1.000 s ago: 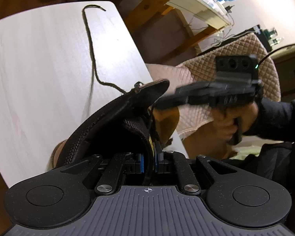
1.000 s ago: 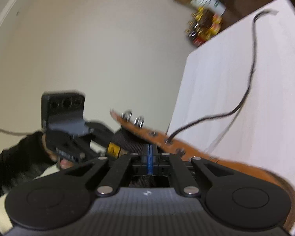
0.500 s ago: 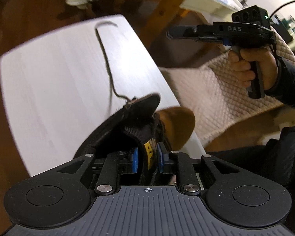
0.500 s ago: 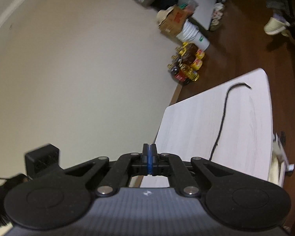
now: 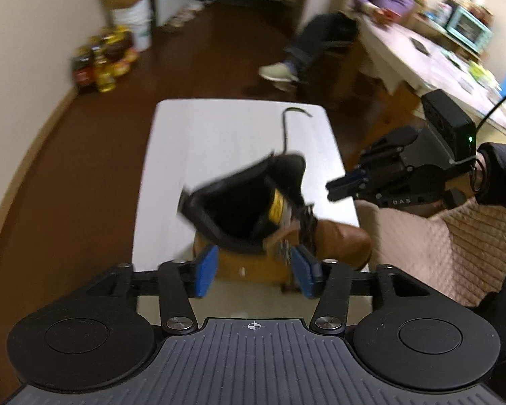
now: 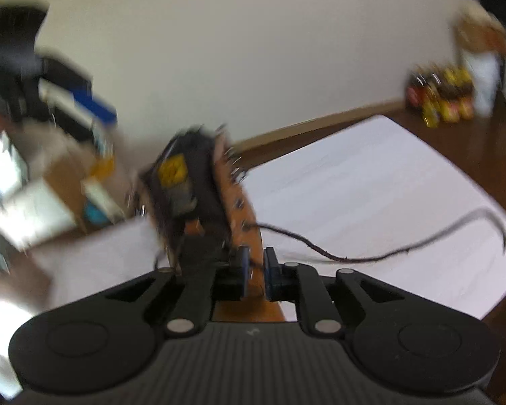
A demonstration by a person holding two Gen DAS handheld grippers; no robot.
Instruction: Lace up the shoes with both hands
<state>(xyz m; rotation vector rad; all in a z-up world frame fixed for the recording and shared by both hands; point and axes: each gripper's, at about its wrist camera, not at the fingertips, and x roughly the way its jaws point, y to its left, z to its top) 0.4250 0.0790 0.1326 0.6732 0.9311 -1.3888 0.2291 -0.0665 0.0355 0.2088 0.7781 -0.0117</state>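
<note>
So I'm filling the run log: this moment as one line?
boot: on table | lace: trailing across table | left gripper: opening, empty | right gripper: opening, nothing gripped

Both cameras ride low behind their own fingers, close to the brown boot (image 5: pixel 253 216) on the white table (image 5: pixel 192 141). The left wrist view looks steeply down over the boot's open collar and along the table's length toward the far floor, catching the right gripper (image 5: pixel 334 190) off to the boot's right. The right wrist view faces the boot (image 6: pixel 199 195) from its laced side, looking across the table (image 6: pixel 371 185) toward the pale wall. Both views share the boot, the tabletop and the loose lace (image 6: pixel 388 253) trailing away from the boot.
</note>
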